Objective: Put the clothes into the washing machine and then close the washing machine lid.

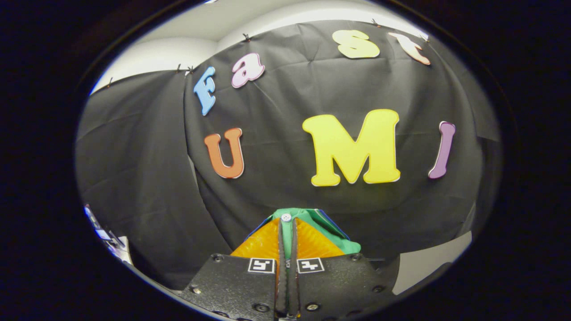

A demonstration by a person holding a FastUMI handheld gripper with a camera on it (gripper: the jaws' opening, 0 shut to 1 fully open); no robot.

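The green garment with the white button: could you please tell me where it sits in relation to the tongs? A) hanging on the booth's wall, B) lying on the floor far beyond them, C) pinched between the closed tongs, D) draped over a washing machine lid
C: the tongs are shut on the green garment, whose buttoned edge pokes out just past their tips.

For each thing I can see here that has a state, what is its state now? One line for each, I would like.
Gripper: fingers closed nearly together, pinching the cloth between them.
Green cloth garment with a white button: held between the fingers, lifted up in front of the booth wall, bunched.
White button: sits just past the fingertips, facing the camera.
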